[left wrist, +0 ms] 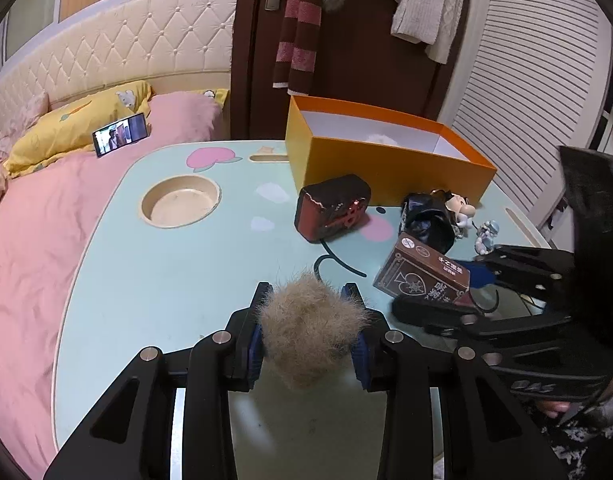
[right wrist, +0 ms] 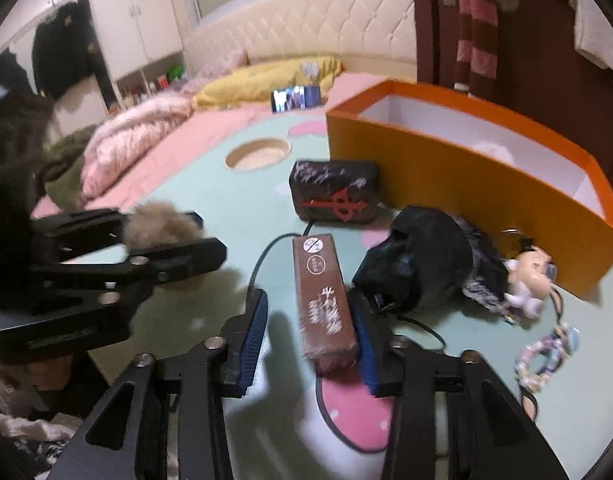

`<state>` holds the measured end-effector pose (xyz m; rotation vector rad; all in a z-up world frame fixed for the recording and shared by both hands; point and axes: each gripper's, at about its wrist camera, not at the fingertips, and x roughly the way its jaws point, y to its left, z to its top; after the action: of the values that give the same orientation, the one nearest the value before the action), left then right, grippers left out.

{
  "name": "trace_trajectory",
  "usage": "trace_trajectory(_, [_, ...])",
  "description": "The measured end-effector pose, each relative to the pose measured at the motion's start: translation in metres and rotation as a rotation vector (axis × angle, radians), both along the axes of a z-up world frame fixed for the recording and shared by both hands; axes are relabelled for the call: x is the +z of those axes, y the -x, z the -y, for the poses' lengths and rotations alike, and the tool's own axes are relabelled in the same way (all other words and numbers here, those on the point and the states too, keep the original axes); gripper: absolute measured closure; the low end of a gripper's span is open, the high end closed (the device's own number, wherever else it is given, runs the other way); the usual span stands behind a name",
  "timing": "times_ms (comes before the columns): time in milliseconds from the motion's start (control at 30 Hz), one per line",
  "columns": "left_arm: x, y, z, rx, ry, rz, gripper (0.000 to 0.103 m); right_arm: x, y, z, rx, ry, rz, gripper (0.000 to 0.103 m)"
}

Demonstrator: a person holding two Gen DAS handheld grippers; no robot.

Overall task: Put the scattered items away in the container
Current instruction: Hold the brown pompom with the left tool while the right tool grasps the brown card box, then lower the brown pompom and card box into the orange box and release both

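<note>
Pale green and printed with cartoon shapes, the worktop [left wrist: 154, 280] is sitting over a bed with a pink cover [left wrist: 34, 240], and a dark door hung with clothes is standing behind it. An orange box [left wrist: 386, 168] with a white inside is resting open at the far side of the worktop, with something pale and fuzzy lying in it. Just in front of it, a black pouch with red markings [left wrist: 332, 210] is lying on the worktop, and a black crumpled item [right wrist: 418, 260] is sitting beside a small cartoon figurine [right wrist: 526, 276]; a beaded keyring [right wrist: 546, 352] is lying near them. The left hand-held gripper [left wrist: 308, 324] is squeezing a tan fur pompom [left wrist: 310, 332] between its 2 blue pads, above the near part of the worktop. The right hand-held gripper [right wrist: 310, 332] is standing with its jaws apart around a brown card box [right wrist: 324, 300]; the box is touching the right pad, while a gap is showing at the left pad.
</note>
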<state>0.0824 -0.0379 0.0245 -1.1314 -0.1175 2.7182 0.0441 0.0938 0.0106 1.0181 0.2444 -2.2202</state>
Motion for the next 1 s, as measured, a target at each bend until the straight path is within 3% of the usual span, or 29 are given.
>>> trace_trajectory(33, [0.0,0.0,0.001,0.002,0.003,0.0,0.066,0.0,0.0,0.002,-0.003,-0.012,-0.006,0.083])
trace_trajectory(67, [0.0,0.0,0.001,0.004,0.008,0.0,0.066,-0.001,0.001,0.005,0.001,-0.013,-0.004,0.085])
trace_trajectory(533, [0.017,0.0,-0.019,-0.056,-0.022,-0.036,0.066,0.05,-0.018,-0.032,-0.074,0.131,-0.074,0.085])
trace_trajectory(833, [0.04,0.028,-0.042,-0.094,-0.04,-0.056,0.066,0.061,-0.002,-0.055,-0.175,0.093,-0.126,0.085])
trace_trajectory(1000, [0.052,0.044,-0.056,-0.133,-0.008,-0.076,0.066,0.065,0.011,-0.069,-0.227,0.098,-0.139,0.085])
